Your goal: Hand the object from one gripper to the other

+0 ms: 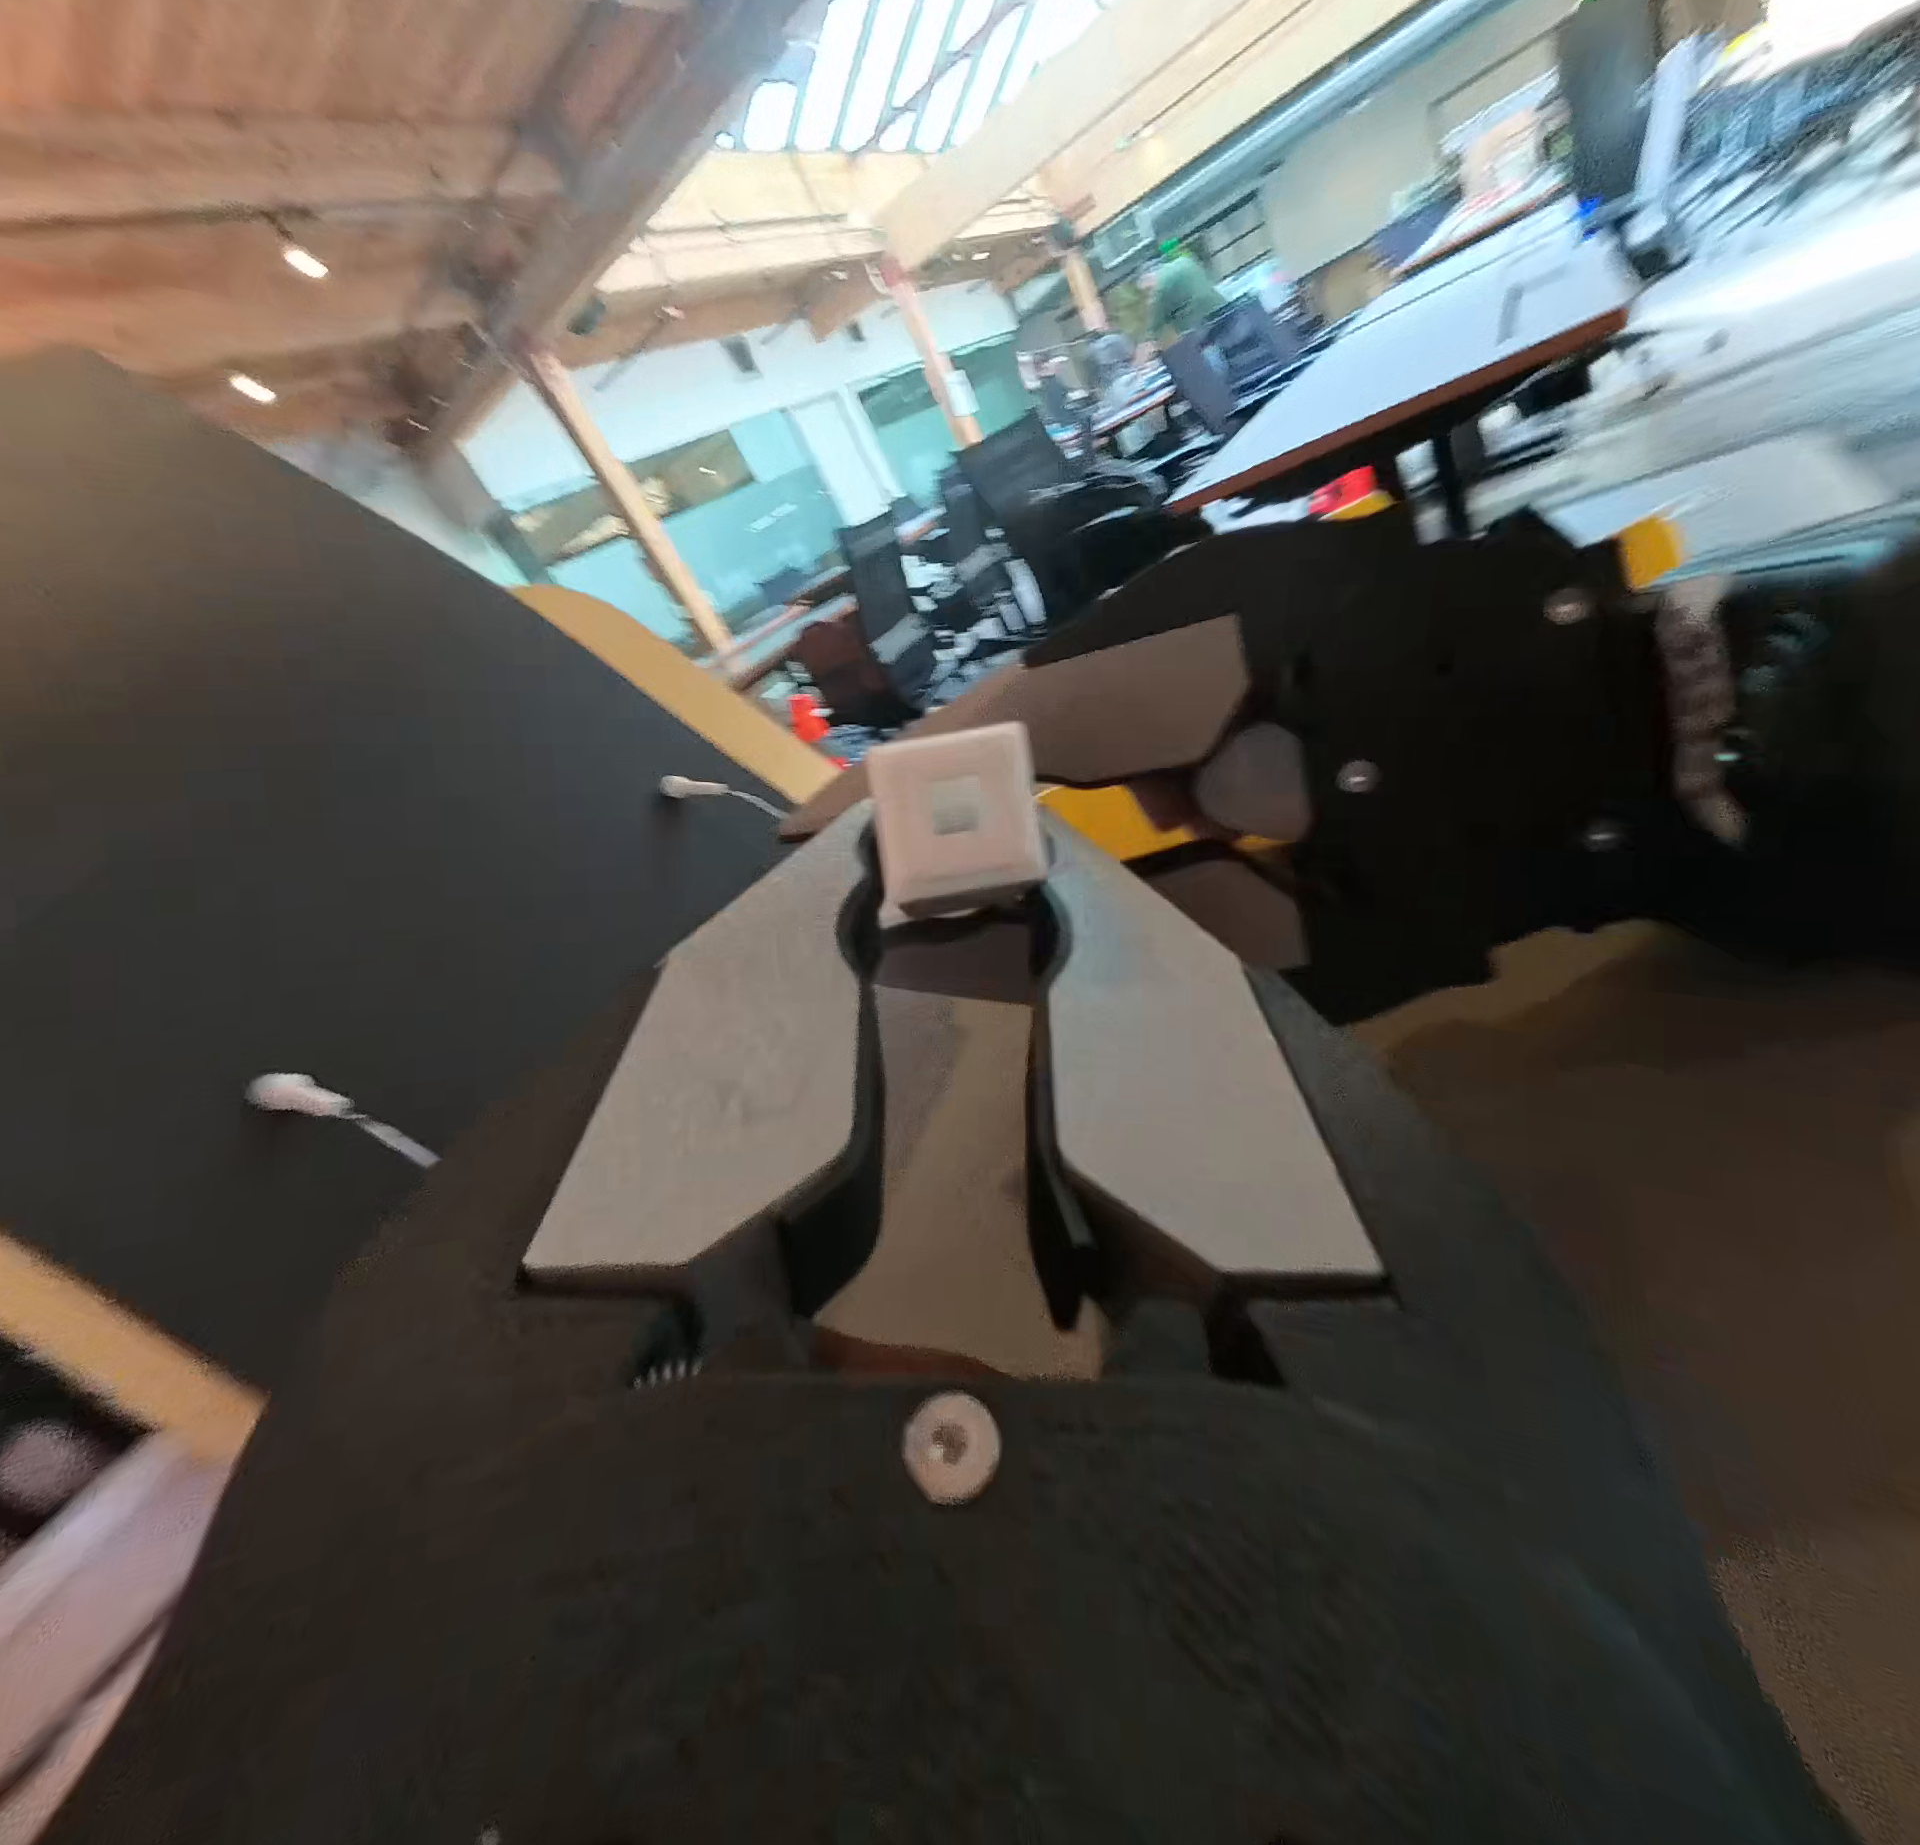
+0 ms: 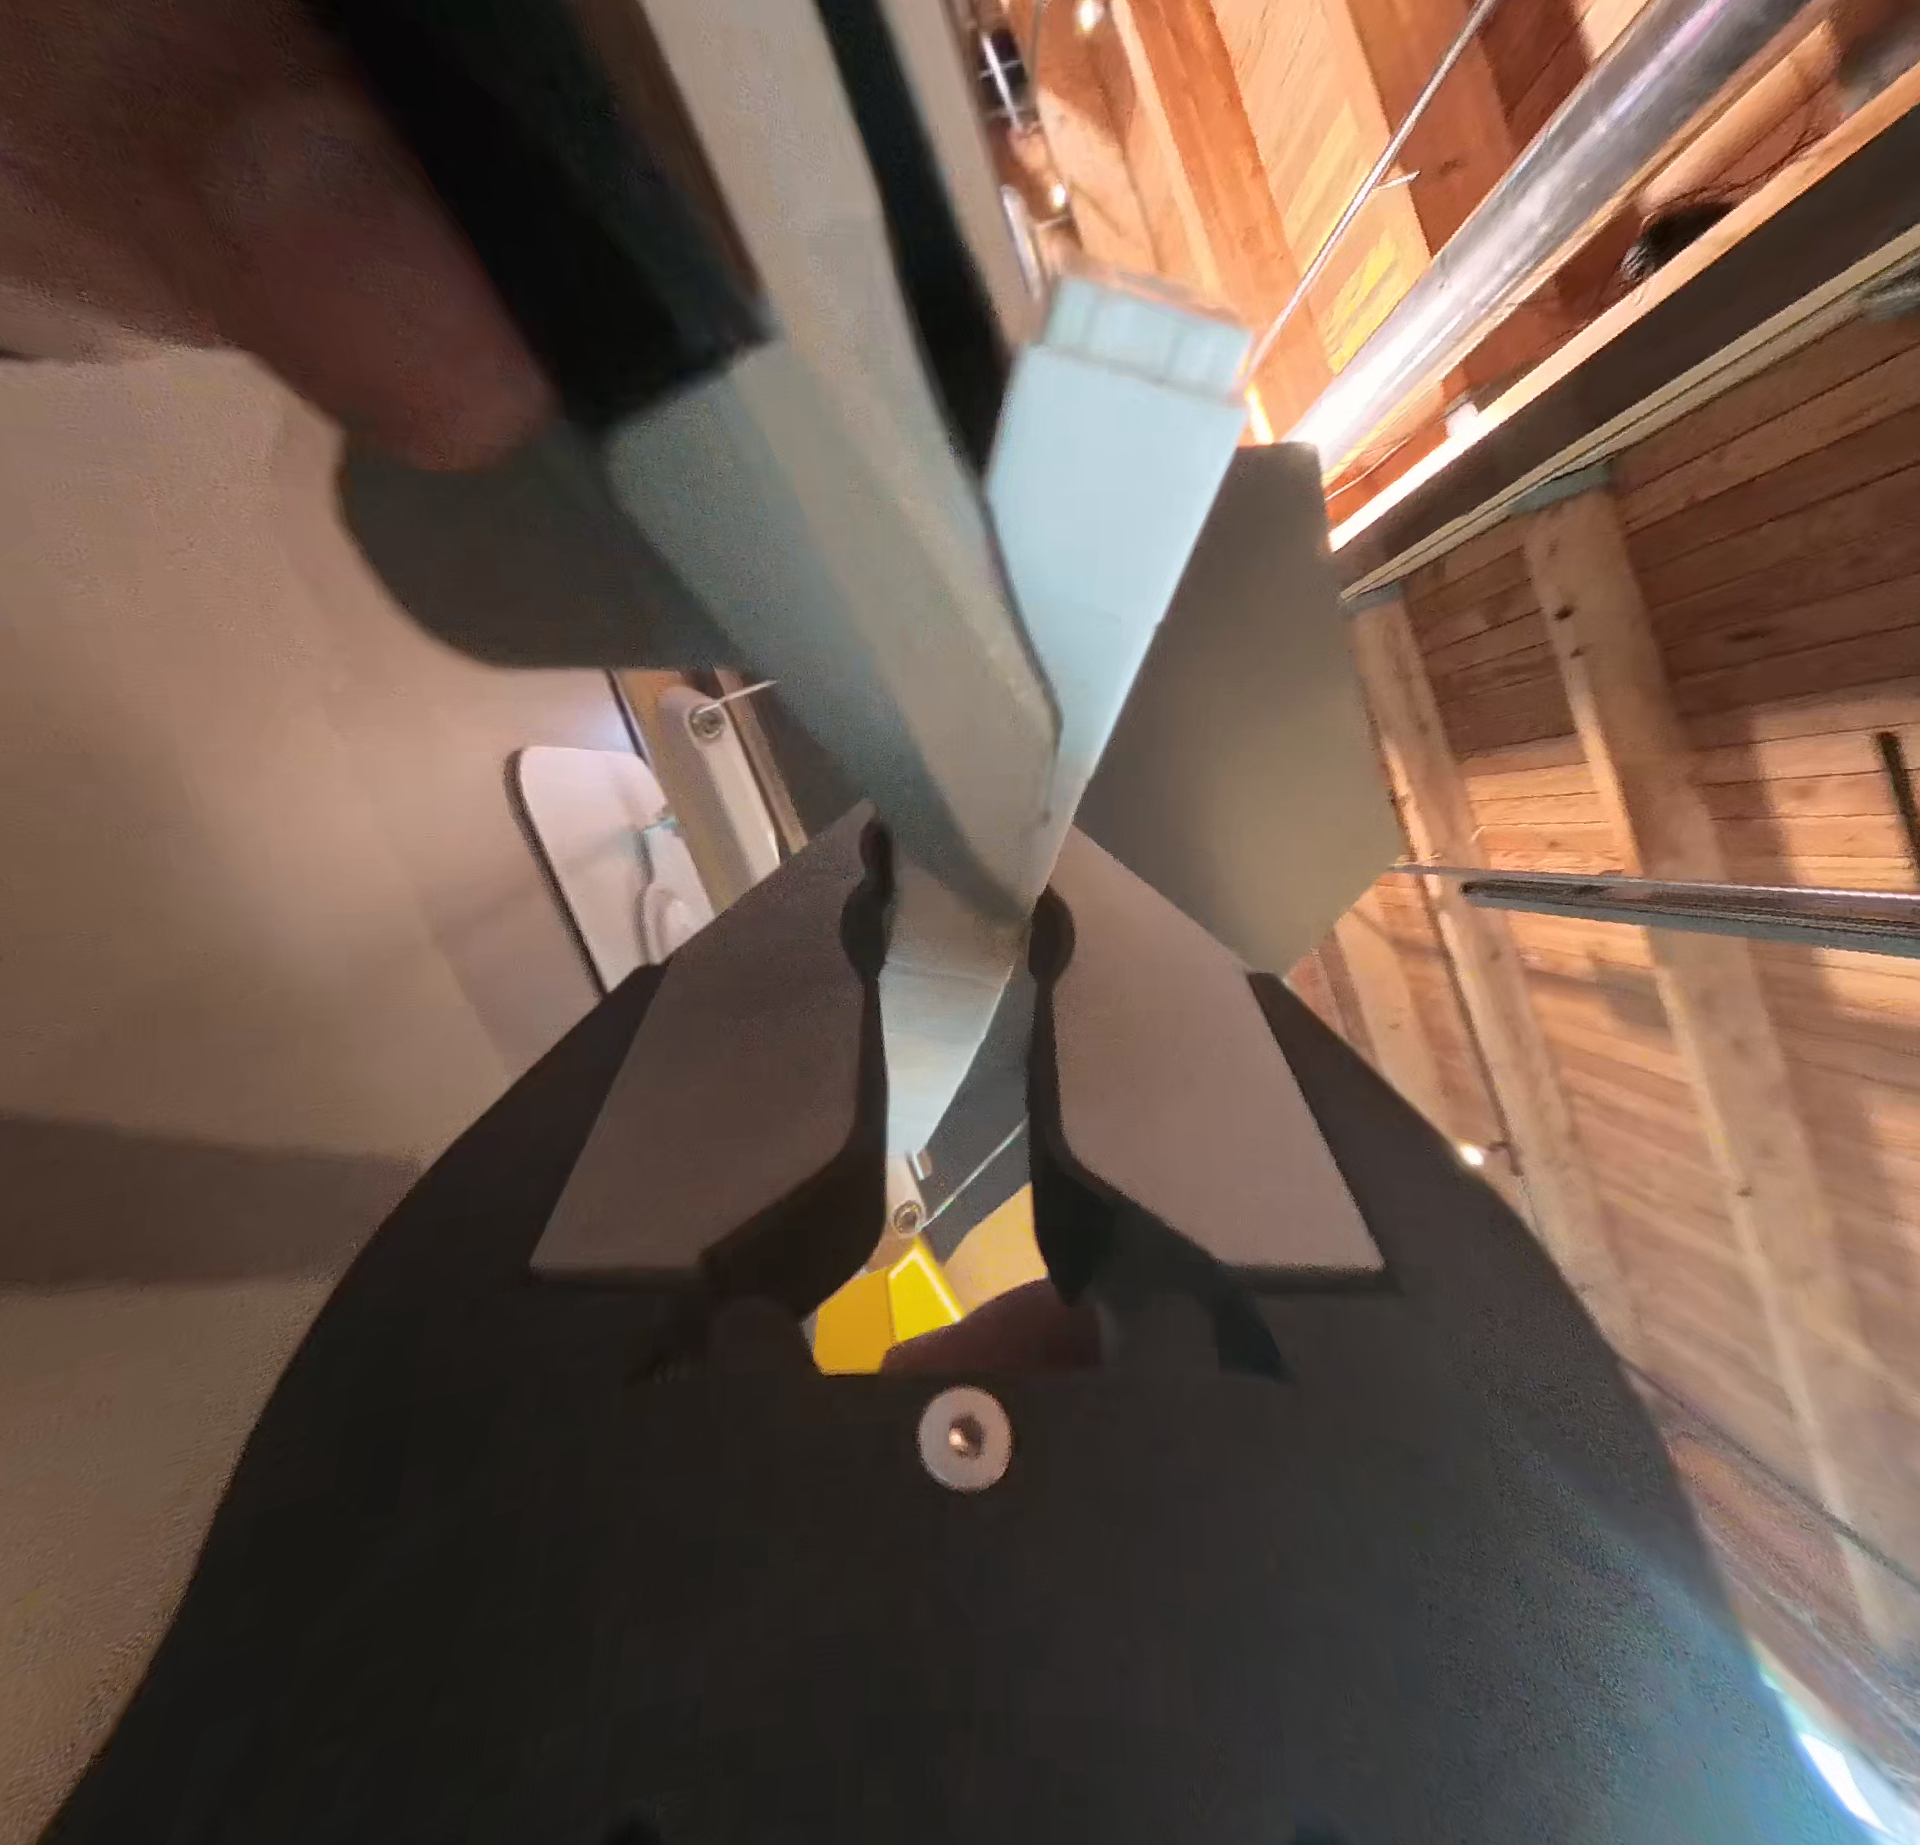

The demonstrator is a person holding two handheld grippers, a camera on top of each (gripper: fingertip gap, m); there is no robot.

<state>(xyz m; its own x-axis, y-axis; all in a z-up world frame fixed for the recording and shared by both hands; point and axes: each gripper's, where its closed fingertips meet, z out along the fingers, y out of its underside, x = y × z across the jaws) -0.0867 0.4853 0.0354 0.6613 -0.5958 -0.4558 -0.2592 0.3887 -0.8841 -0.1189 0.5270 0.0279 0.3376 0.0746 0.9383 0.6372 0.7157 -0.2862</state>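
Note:
A white square-section block is seen end-on in the left wrist view, pinched between the tips of my left gripper. My right gripper's grey fingers reach in from the right and straddle the same block. In the right wrist view the block is a long pale bar. It runs down between the left gripper's crossed fingers into the narrow gap of my right gripper. Both grippers are closed to about the block's width. The block's lower end is hidden.
A black tabletop lies to the left, with two white cable ends on it. Desks and black chairs stand far behind. The right wrist view looks up at a wooden ceiling with metal pipes. The grippers' ends are close to 5 cm from one another.

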